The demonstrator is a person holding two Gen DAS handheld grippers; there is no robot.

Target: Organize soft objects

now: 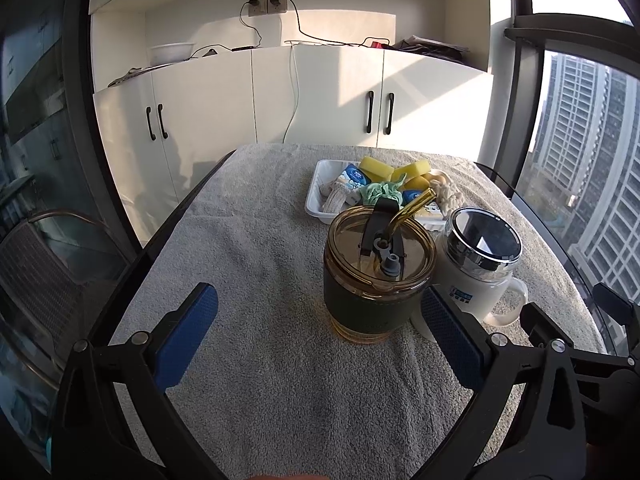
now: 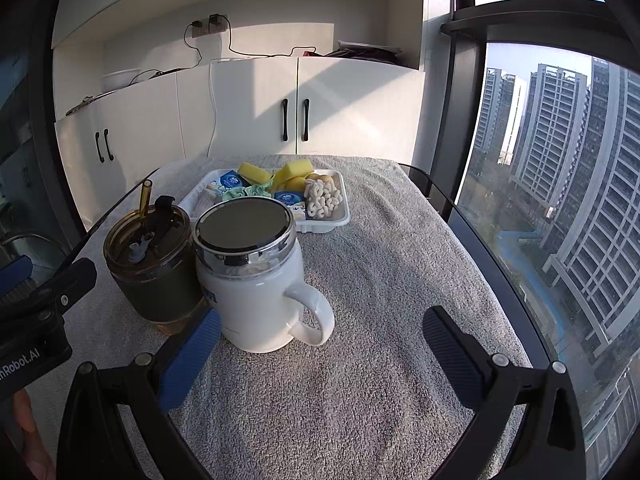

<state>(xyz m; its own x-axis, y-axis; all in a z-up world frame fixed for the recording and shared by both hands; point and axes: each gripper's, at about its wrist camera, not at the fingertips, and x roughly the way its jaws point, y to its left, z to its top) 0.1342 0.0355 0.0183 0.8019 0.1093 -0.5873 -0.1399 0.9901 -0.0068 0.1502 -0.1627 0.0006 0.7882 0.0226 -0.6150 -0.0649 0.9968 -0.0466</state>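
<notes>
A white tray [image 1: 314,196] [image 2: 342,216] at the far middle of the towel-covered table holds soft items: yellow sponges [image 1: 376,168] [image 2: 294,170], a green cloth [image 1: 380,194] [image 2: 248,191], blue tissue packs [image 1: 354,174] [image 2: 230,179], a cream knotted rope [image 2: 324,198] [image 1: 448,196] and a knit piece [image 1: 334,200]. My left gripper [image 1: 320,332] is open, just short of the amber tumbler [image 1: 376,276] [image 2: 154,268]. Open too, my right gripper [image 2: 322,332] has its left finger beside the white mug [image 2: 256,276] [image 1: 484,268].
The tumbler and mug stand side by side between the grippers and the tray. A grey towel [image 1: 240,248] [image 2: 380,264] covers the glass table. White cabinets [image 1: 280,96] stand behind, a window [image 2: 560,160] at the right, a wicker chair [image 1: 44,276] at the left.
</notes>
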